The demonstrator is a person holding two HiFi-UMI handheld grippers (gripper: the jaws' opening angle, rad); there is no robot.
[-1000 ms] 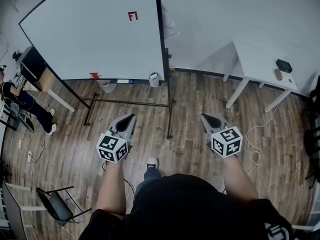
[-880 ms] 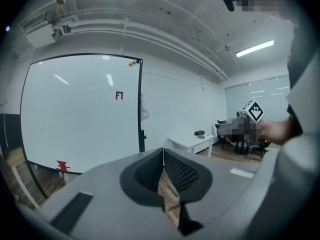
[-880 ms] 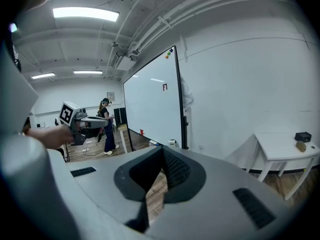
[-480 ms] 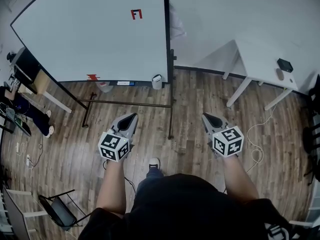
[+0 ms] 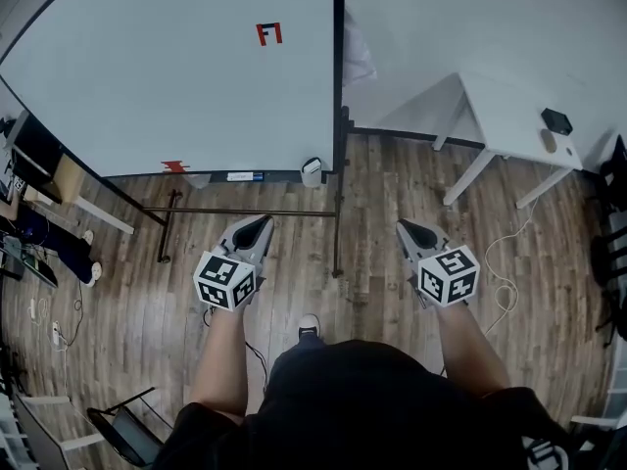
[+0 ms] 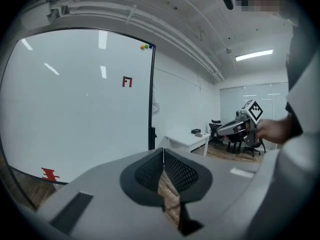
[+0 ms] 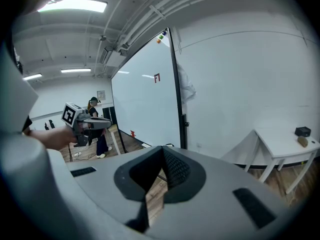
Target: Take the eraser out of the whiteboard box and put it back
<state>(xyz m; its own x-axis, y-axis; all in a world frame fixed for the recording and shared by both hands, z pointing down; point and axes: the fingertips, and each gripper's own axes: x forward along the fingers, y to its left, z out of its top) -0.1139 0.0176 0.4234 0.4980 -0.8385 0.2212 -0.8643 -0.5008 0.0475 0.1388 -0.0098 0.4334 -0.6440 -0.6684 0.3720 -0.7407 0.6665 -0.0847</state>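
Left hand-held gripper (image 5: 257, 225) and right hand-held gripper (image 5: 407, 229) are both closed and empty. Nothing looks begun yet; the whiteboard (image 5: 167, 76) stands ahead.

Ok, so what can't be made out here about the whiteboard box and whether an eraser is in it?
- Eraser: seen in no view; the small white box at the whiteboard's bottom right corner is too small in the head view to show its contents.
- Left gripper view: the left gripper itself covers that corner.
- Flat item on the board's lower edge: too small to name.
- Black object on the table: too small to name.
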